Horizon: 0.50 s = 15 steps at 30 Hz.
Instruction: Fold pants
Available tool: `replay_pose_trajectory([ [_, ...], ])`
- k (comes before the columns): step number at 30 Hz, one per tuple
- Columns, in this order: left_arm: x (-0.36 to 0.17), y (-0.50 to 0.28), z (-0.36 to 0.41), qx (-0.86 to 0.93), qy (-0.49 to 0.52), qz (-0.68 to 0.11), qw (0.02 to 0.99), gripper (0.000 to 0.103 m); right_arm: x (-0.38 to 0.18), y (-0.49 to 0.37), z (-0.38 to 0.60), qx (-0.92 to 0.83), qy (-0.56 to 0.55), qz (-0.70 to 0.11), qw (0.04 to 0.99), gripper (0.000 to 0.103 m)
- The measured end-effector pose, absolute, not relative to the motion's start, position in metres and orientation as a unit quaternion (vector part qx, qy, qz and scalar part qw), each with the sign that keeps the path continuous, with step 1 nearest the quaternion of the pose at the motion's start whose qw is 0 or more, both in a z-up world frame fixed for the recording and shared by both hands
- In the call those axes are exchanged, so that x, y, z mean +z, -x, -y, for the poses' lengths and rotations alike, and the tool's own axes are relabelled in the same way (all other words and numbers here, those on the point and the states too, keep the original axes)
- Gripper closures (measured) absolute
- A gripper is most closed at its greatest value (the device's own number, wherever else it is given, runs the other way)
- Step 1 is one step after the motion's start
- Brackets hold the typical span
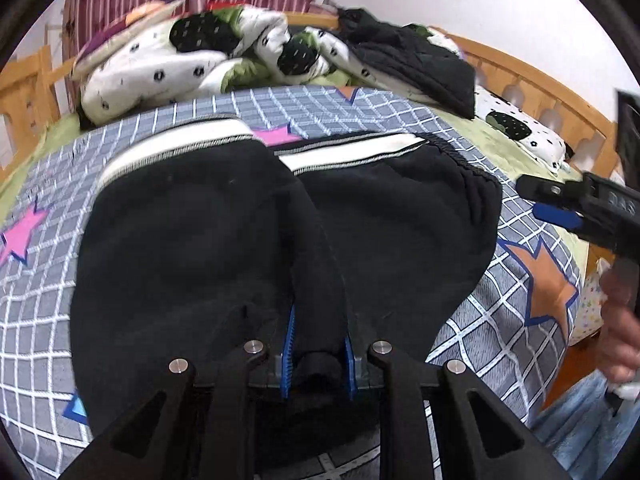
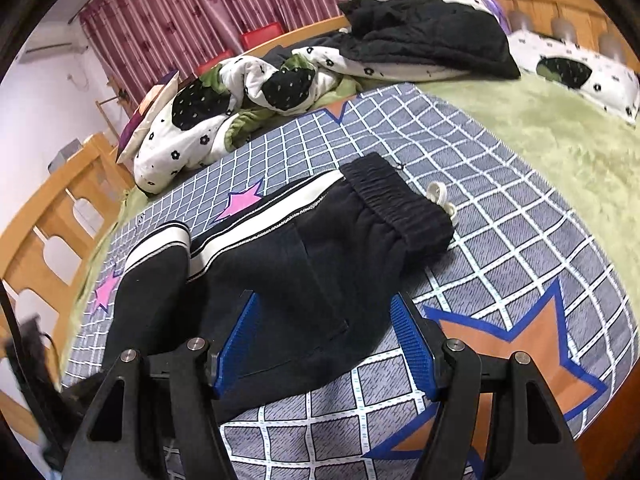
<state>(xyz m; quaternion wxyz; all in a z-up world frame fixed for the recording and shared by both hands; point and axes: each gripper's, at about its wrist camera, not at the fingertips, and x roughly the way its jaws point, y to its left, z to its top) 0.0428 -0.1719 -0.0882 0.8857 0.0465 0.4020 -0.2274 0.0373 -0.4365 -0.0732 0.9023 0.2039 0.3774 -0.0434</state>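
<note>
**Left gripper carries a pinch of black fabric across the pants**

The pants (image 1: pixel 208 240) lie on the checked blanket (image 1: pixel 48 320) in the middle of the bed, their long axis running across it — the waistband (image 2: pixel 400 204) toward the blanket's right edge, the striped legs toward the left. The left gripper (image 1: pixel 318 364) has its jaws narrow, clamped on a bunched roll of the black cloth. The right gripper (image 2: pixel 324 344) stands wide with nothing pressed between its pads; it hovers over the seat of the pants, near the blanket's front edge. The left hand therefore has the cloth, while the right is nearer the waistband end. Judging from this, the fold in hand brings the legs over toward the waistband.
</note>
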Motion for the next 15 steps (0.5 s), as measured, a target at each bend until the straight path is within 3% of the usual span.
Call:
replay_pose_trajectory([
  [2, -0.077, -0.036, 0.161, -0.264, -0.032, -0.394, 0.88, 0.07, -0.074, -0.04, 0.433, -0.034, -0.201, -0.384, 0.901, 0.035],
  [8, -0.057, -0.014, 0.106, -0.256, -0.033, -0.368, 0.893, 0.063, -0.084, -0.055, 0.402, 0.022, -0.204, -0.405, 0.891, 0.035],
  [15, -0.092, -0.007, 0.018, -0.187, 0.068, -0.403, 0.893, 0.057, -0.103, -0.074, 0.346, 0.119, -0.223, -0.433, 0.865, 0.035],
])
